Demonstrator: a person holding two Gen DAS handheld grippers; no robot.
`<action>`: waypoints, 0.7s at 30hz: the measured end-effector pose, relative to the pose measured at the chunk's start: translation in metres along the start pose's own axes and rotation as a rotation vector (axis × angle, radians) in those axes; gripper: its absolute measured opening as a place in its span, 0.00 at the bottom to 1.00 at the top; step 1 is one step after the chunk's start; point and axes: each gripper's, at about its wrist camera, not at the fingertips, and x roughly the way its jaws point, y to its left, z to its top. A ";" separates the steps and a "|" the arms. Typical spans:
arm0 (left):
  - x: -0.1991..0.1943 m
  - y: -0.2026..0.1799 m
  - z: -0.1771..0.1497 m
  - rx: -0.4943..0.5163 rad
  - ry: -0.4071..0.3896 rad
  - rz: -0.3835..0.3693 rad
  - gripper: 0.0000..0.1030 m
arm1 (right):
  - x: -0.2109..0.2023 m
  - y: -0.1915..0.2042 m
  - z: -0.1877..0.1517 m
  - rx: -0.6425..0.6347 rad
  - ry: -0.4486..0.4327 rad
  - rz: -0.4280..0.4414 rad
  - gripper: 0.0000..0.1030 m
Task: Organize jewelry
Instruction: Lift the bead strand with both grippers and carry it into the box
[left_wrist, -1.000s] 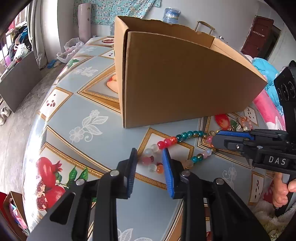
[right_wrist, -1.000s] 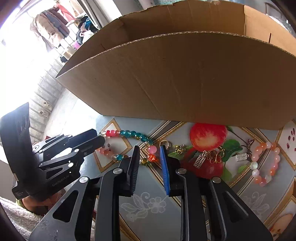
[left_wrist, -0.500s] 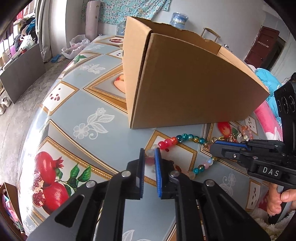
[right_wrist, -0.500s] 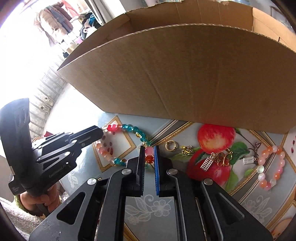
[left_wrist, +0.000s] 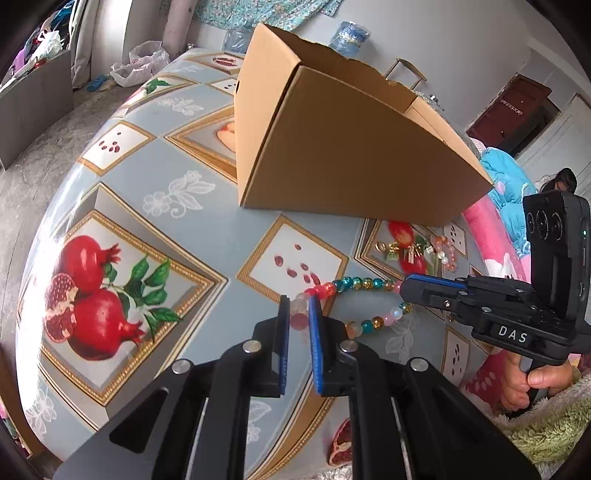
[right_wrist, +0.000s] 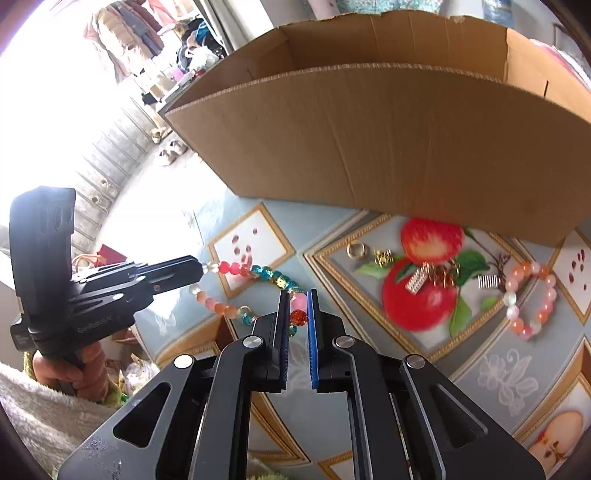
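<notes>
I hold a beaded necklace (left_wrist: 364, 284) stretched between my two grippers above a desk (left_wrist: 177, 229) covered in a blue-grey cloth printed with pomegranates, apples and white flowers. My left gripper (left_wrist: 298, 314) has its jaws drawn in narrow on the pale pink and white beads at one end of the loop. My right gripper (right_wrist: 297, 308) has its jaws pinched just as narrow on a pink bead and an orange bead at the other end. The strand runs between them in two lines of red, teal, gold, peach and white beads, and it looks lifted off the cloth, though I cannot tell whether any bead touches it. In the left wrist view my right gripper (left_wrist: 406, 290) comes in from the right side, with my hand (left_wrist: 535, 384) wrapped around its handle. In the right wrist view my left gripper (right_wrist: 197, 267) reaches in from the left side. Behind the necklace stands a large open cardboard box (right_wrist: 388, 140), its near wall facing me. On the cloth to the right, near the foot of the box, lies a small gold ring (right_wrist: 357, 251), a cluster of gold and silver charms (right_wrist: 432, 275), and a bracelet (right_wrist: 528, 299) of peach, pink and white beads, all well apart from the necklace I am holding.
</notes>
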 end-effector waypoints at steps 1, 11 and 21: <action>0.000 -0.001 -0.003 0.006 0.008 0.000 0.10 | 0.001 0.000 -0.003 -0.002 0.014 0.002 0.07; 0.005 -0.013 -0.005 0.095 0.058 0.051 0.12 | -0.007 -0.005 -0.014 -0.026 0.036 -0.035 0.35; 0.013 -0.023 -0.007 0.218 0.077 0.122 0.19 | 0.009 0.008 -0.009 -0.083 0.057 -0.078 0.29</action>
